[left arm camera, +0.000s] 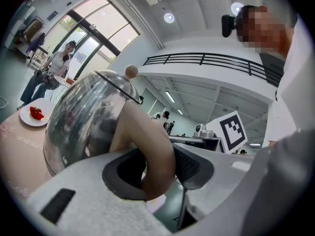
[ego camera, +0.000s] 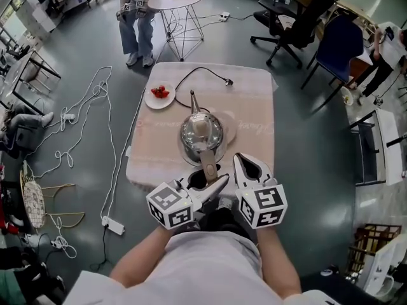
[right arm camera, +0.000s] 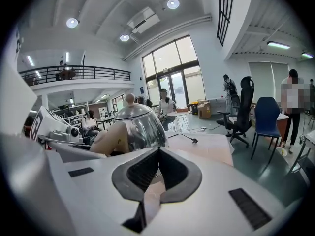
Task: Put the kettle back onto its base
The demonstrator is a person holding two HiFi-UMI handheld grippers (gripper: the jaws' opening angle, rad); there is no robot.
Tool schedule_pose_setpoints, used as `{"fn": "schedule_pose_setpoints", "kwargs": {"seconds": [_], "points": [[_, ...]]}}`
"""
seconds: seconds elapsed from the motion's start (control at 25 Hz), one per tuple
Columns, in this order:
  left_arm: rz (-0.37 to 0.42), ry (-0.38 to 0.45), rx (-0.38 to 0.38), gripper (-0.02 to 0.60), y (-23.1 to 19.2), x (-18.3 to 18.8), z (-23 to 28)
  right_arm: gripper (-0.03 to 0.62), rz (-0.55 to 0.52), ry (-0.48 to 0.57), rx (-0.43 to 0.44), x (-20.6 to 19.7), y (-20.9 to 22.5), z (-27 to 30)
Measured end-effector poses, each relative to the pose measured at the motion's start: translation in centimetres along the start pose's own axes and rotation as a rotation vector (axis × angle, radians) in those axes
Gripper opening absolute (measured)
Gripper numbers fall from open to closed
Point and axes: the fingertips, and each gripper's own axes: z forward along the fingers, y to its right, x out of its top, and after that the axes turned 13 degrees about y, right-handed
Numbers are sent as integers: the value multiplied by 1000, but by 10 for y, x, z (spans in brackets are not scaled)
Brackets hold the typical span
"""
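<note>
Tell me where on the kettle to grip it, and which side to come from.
Take the kettle by its beige handle, coming from the near side. The handle arches out toward the person, opposite the spout, and it is slim enough to fit between jaws, unlike the round polished body. The left gripper is clamped there now.

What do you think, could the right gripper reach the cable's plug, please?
Probably yes: the right gripper is empty, and bare tablecloth beside the kettle leaves its way to the plug free.
</note>
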Motion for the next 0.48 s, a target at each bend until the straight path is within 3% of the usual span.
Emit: {"fn": "schedule_pose_setpoints", "kwargs": {"seconds": [0.48], "points": [[-8,25,90,158,-29,-7,51,5,41,-16,82,-4,53,32]]}}
